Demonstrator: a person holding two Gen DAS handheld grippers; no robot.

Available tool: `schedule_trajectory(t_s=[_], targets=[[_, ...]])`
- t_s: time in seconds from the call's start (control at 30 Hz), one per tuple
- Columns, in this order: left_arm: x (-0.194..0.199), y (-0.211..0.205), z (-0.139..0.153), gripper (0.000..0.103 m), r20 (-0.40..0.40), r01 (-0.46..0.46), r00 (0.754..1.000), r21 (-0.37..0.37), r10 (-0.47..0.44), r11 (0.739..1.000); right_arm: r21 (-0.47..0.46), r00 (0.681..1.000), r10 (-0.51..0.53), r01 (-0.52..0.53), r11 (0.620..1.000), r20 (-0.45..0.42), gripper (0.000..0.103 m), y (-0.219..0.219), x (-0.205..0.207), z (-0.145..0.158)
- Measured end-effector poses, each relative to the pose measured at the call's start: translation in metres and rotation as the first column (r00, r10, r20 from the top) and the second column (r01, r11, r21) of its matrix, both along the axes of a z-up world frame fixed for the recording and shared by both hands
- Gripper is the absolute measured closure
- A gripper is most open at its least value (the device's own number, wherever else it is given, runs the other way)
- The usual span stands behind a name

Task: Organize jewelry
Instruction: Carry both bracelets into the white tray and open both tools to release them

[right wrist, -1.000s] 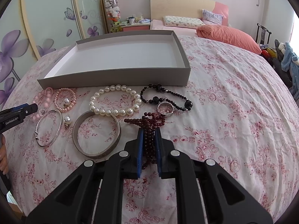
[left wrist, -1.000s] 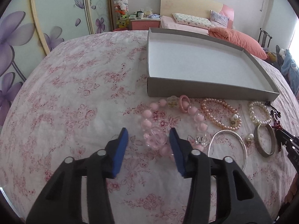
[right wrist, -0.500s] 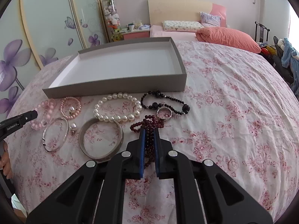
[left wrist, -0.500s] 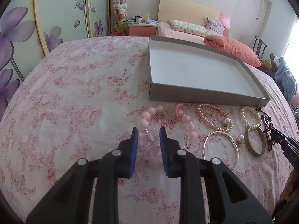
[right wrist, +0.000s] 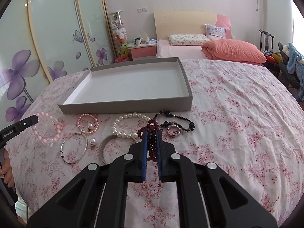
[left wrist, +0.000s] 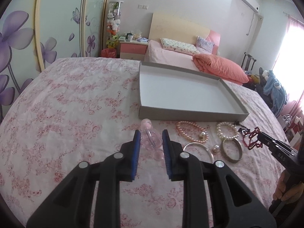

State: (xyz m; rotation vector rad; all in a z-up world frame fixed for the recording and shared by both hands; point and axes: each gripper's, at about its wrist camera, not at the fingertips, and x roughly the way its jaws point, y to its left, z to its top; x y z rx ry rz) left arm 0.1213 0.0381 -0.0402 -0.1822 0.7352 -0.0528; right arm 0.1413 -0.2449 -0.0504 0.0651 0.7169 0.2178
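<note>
My left gripper [left wrist: 151,133] is shut on a pink bead bracelet [left wrist: 150,139] with clear crystal beads. The bracelet hangs off the flowered bedspread; in the right wrist view the pink bracelet [right wrist: 47,131] dangles from that gripper's tip. My right gripper [right wrist: 151,133] is shut on a dark red bead bracelet [right wrist: 151,127], raised a little above the cloth. From the left wrist view the right gripper [left wrist: 261,137] shows at the far right with the red bracelet [left wrist: 251,138] drooping from it. An empty grey tray [right wrist: 125,107] lies just beyond the jewelry.
On the bedspread lie a pink pearl bracelet [right wrist: 87,126], a white pearl bracelet [right wrist: 129,125], a black bead bracelet [right wrist: 178,121], a silver ring [right wrist: 173,130], a thin bangle [right wrist: 75,148], a wide bangle [right wrist: 106,148] and a pearl earring [right wrist: 92,141]. A person's hand [left wrist: 285,190] grips the right handle.
The left jaws closed on the pink bracelet and lifted it off the bedspread. The right gripper rose slightly with the dark red bracelet. Both views tilted up.
</note>
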Motion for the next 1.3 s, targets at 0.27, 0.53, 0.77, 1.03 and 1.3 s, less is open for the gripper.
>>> schedule_trajectory(t_s=[0.27, 0.53, 0.77, 1.03, 1.3], targets=[[-0.01, -0.006, 0.011, 0.08, 0.042, 0.025, 0.999, -0.016, -0.024, 1.0, 0.024, 0.999, 0.013, -0.014, 1.0, 0.044, 0.094, 0.003, -0.01, 0.01], [-0.017, -0.013, 0.024, 0.08, 0.091, 0.049, 0.995, -0.012, -0.048, 0.999, 0.045, 0.996, 0.012, -0.016, 0.999, 0.084, 0.094, 0.002, -0.014, 0.019], [-0.02, -0.02, 0.038, 0.08, 0.138, 0.071, 0.988, -0.006, -0.07, 0.997, 0.058, 0.987, 0.004, -0.014, 0.998, 0.161, 0.094, 0.002, -0.02, 0.034], [-0.013, -0.031, 0.053, 0.08, 0.183, 0.093, 0.978, 0.025, -0.096, 0.995, 0.058, 0.975, 0.006, -0.02, 0.998, 0.223, 0.094, 0.004, -0.012, 0.05], [0.002, -0.037, 0.062, 0.08, 0.206, 0.096, 0.973, 0.043, -0.103, 0.994, 0.044, 0.964, 0.02, -0.032, 0.998, 0.264, 0.094, 0.009, -0.002, 0.061]])
